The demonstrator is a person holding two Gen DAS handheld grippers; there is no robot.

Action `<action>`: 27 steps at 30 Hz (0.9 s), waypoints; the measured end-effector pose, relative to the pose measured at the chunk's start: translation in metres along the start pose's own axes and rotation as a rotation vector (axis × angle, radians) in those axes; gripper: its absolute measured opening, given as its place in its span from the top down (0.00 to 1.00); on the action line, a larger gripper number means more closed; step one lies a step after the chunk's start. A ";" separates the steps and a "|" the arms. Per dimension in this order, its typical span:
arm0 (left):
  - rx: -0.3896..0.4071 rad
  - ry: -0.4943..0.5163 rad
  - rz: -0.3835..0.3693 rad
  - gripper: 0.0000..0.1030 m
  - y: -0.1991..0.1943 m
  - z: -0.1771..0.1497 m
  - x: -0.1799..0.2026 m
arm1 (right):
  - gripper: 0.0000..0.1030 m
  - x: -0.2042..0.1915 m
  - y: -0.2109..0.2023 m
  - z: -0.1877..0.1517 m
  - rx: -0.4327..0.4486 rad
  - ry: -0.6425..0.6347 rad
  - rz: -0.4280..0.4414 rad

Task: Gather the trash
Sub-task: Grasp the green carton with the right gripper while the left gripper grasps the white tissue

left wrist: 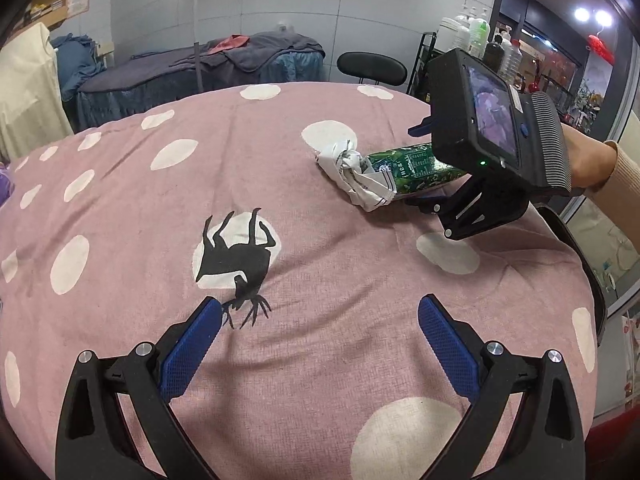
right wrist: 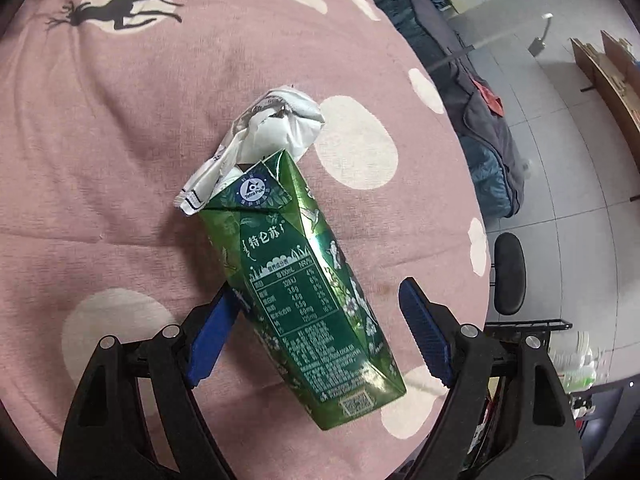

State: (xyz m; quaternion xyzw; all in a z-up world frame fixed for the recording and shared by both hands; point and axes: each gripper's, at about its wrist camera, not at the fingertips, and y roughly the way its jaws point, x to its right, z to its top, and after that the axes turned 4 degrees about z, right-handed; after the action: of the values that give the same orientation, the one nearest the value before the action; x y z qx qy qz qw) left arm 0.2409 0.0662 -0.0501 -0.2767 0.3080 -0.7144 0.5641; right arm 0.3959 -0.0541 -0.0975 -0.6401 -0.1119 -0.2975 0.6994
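Glossy green carton (right wrist: 308, 292), creased, beside crumpled white wrapper (right wrist: 256, 140), between wide-open right claw (right wrist: 316, 328); left claw (left wrist: 320, 344) spread, empty.

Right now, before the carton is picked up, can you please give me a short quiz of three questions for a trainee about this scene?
1. True or false: the right gripper is already shut on the green carton.
2. What lies against the far end of the carton? A) a crumpled white wrapper B) a glass bottle C) a spoon
3. Fill the gap: the left gripper hangs open over the pink cloth, near the black ____ print.

Key
1. False. Its fingers are apart on either side of the carton; one seems to touch it, the other is clear.
2. A, the white wrapper.
3. Deer: the deer print is just ahead of one finger.
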 end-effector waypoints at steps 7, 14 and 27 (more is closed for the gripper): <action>0.000 0.002 -0.009 0.06 0.009 0.009 -0.004 | 0.44 -0.005 0.010 -0.002 -0.006 -0.018 0.019; -0.011 0.007 -0.039 0.06 0.026 0.031 0.005 | 0.49 -0.011 -0.021 -0.030 0.084 0.070 0.019; -0.116 0.022 -0.053 0.18 0.092 0.079 0.041 | 0.49 0.010 -0.092 -0.109 0.252 0.511 -0.026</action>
State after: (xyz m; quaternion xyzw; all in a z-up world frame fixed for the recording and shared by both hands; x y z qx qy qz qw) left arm 0.3496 -0.0002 -0.0652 -0.3093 0.3477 -0.7129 0.5246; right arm 0.3276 -0.1617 -0.0325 -0.4512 0.0236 -0.4419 0.7750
